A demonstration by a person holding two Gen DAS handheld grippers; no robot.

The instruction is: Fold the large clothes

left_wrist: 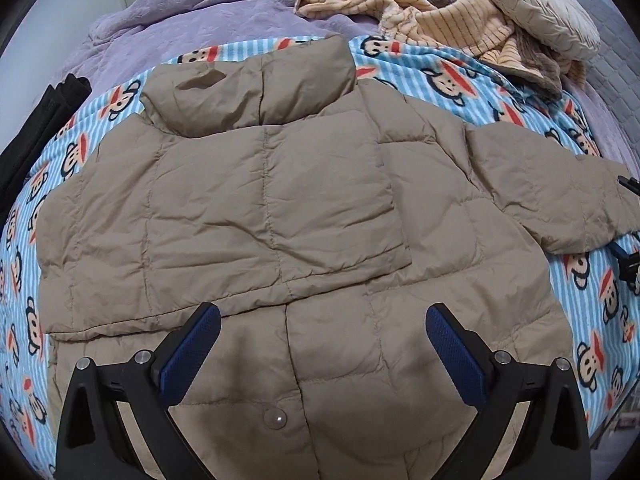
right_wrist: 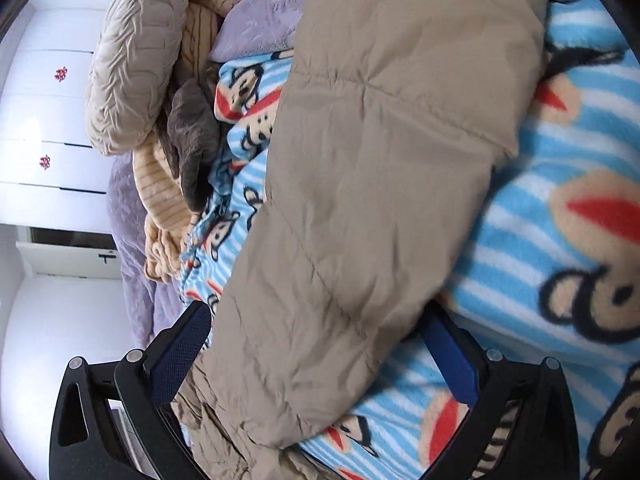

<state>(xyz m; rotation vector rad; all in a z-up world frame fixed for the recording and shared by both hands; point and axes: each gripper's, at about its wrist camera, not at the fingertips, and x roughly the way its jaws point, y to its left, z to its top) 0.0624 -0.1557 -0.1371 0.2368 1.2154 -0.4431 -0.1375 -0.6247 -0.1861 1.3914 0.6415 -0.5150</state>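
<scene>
Lavender bedding covers the bed, and over it lies a blue-striped fleece blanket printed with cartoon monkey faces. Spread on that blanket is the tan puffer jacket, collar toward the far side, its left sleeve already folded across the chest and a snap button showing near the hem. The right sleeve stretches out toward the blanket's edge. At the head of the bed sit a crinkled beige pillow and a heap of striped cream clothing; something black lies at the far left. The left gripper hovers above the jacket's lower front, its blue-padded fingers spread wide and holding nothing. The right gripper is at the sleeve's cuff end, fingers apart on either side of the puffy fabric, straddling it without pinching down. White cupboard doors stand beyond the bed.
</scene>
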